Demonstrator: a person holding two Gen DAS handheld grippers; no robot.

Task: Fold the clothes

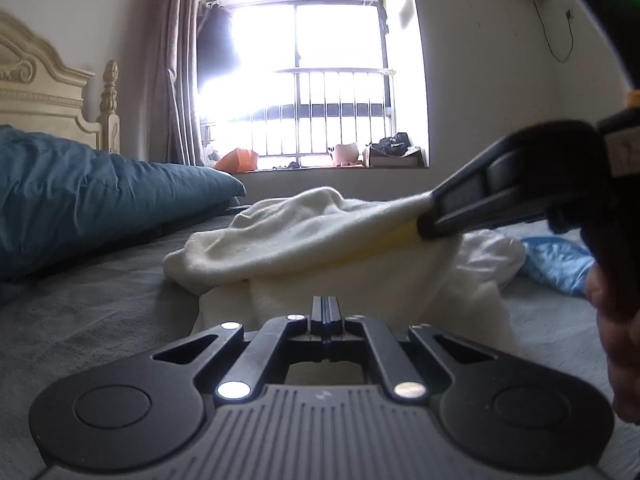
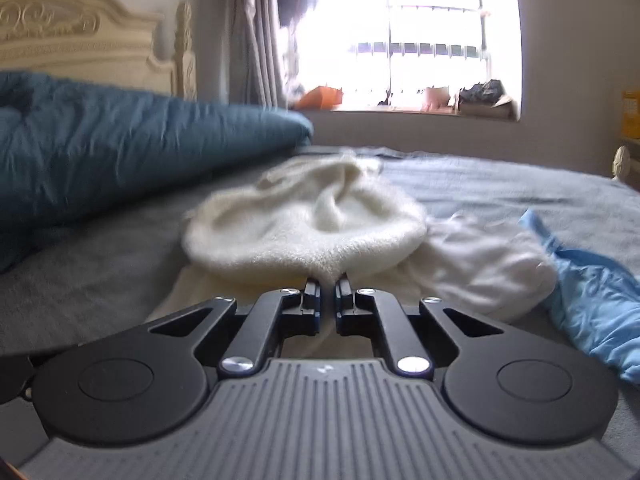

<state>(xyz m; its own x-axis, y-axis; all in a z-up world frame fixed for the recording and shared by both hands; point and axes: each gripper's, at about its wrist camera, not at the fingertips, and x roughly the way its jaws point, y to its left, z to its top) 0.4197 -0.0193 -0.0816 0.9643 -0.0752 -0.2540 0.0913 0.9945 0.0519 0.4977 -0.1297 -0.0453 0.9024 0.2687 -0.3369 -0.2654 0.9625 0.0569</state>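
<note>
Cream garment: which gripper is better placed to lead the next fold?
Right, probably. The right gripper visibly pinches the cream garment at a raised edge; the left gripper is shut, its hold on fabric unclear.

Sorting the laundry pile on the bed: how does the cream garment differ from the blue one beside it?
The cream garment is fuzzy and thick; the blue garment looks thin and smooth. The cream garment is pinched by the right gripper and bunched up off the bed; the blue garment lies loose with no gripper on it. The cream garment sits mid-bed, the blue garment farther right. Both are crumpled and unfolded on the grey sheet.
</note>
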